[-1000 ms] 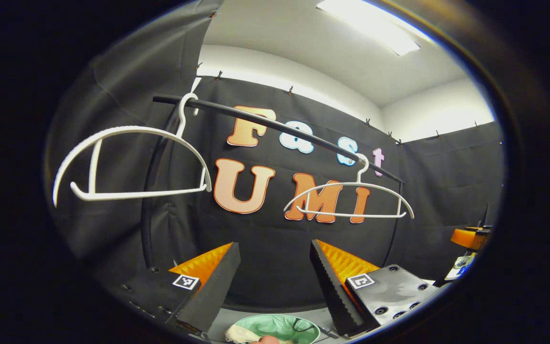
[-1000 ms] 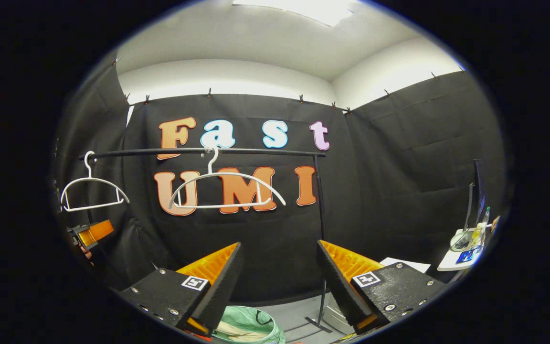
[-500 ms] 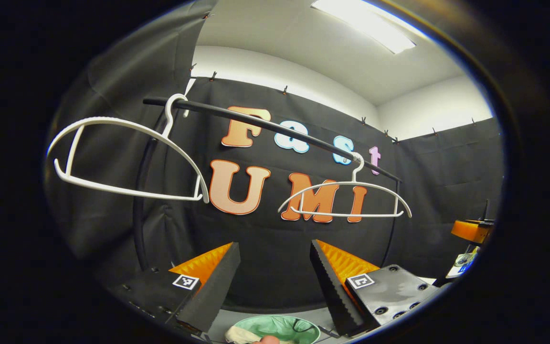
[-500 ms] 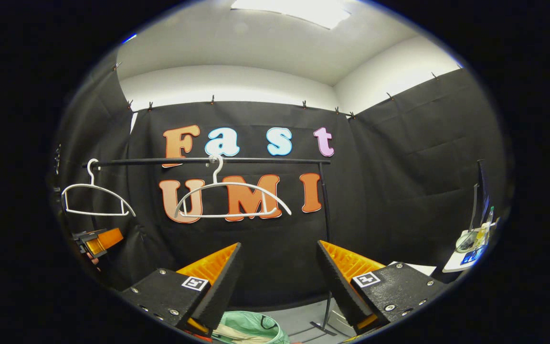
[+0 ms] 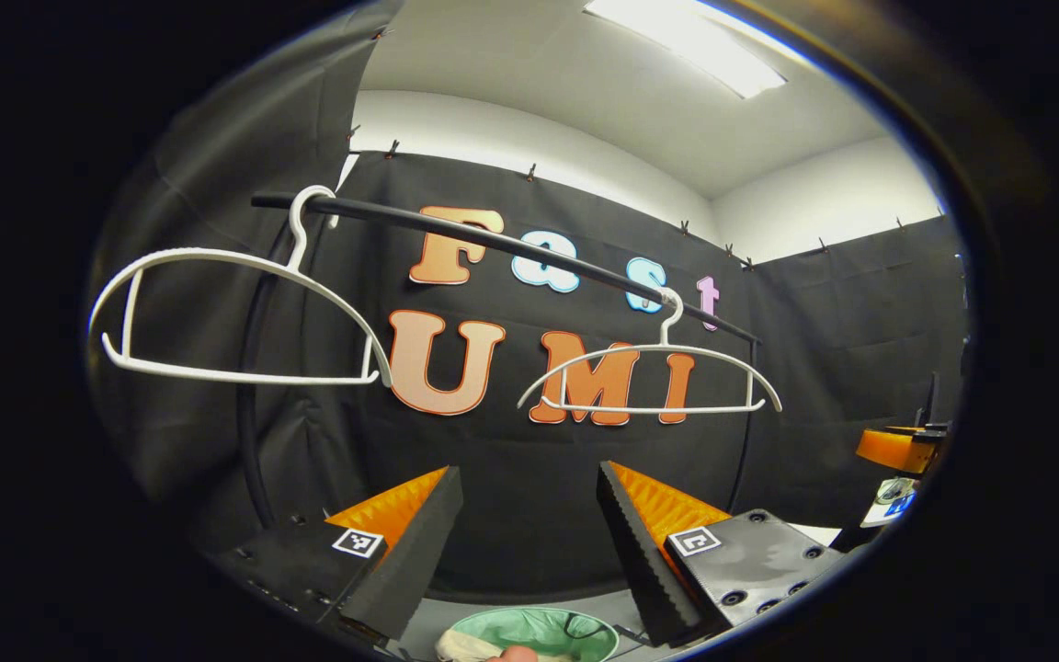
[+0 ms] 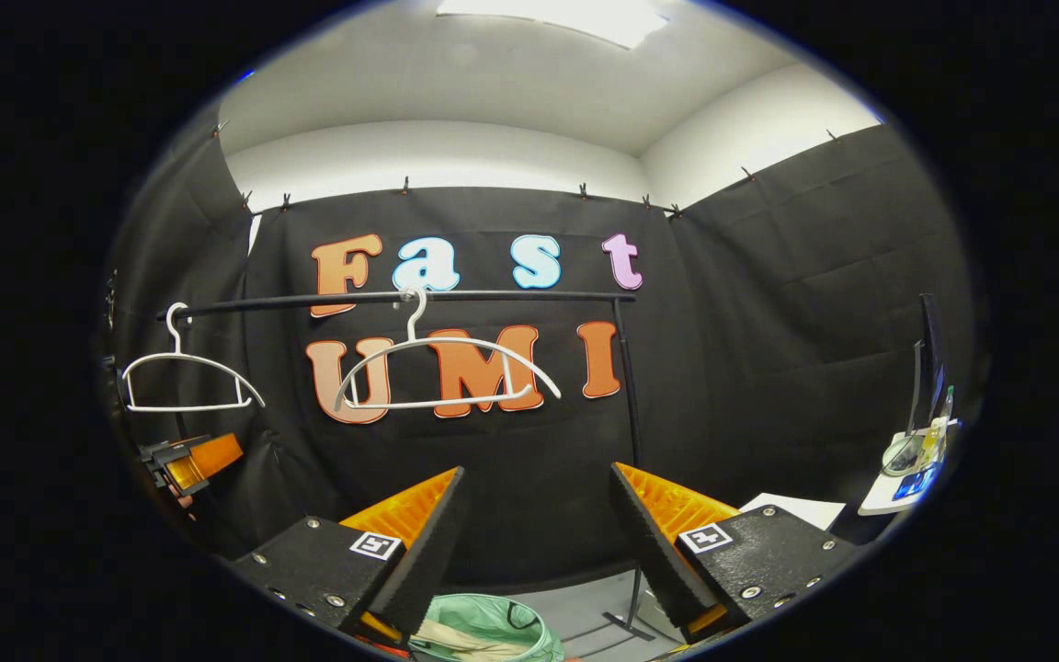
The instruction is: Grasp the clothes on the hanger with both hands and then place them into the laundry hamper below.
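I have the left gripper (image 5: 529, 492) spread wide with nothing between its fingers, and the right gripper (image 6: 537, 492) spread the same way, also empty. Both point level at the black rail (image 6: 401, 298), which runs side to side across the booth. Two white hangers hang bare from it: the near hanger (image 5: 235, 317) by the rail's left end and the far hanger (image 5: 649, 379) farther along, each with its long axis along the rail. Below my fingers sits the green laundry hamper (image 6: 493, 616), mouth up, with pale clothes (image 6: 461, 637) lying inside it.
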Motion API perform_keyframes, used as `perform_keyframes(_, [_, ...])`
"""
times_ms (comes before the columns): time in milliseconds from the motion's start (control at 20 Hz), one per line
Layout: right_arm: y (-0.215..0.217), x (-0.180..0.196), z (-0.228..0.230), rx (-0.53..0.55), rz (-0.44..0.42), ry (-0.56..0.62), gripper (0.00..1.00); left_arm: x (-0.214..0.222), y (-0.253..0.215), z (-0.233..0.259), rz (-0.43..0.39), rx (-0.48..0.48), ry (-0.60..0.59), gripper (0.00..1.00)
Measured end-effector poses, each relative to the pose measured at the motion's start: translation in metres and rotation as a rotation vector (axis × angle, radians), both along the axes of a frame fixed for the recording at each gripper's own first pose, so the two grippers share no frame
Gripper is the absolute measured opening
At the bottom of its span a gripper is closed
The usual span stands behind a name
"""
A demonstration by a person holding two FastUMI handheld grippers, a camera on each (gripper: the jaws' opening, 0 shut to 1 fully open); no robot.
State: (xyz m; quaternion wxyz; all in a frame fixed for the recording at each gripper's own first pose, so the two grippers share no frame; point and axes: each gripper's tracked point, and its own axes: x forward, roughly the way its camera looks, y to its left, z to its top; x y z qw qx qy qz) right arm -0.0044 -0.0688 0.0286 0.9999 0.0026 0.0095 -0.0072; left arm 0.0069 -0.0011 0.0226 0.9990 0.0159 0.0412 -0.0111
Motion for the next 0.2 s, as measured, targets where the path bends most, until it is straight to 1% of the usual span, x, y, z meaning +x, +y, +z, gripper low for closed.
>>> perform_keyframes(200, [-0.0005, 0.0019, -0.0034, -0.002, -0.001, 0.007, 0.94, -0.0002, -0.0016, -0.0049, 0.0, -0.011, 0.018, 0.97])
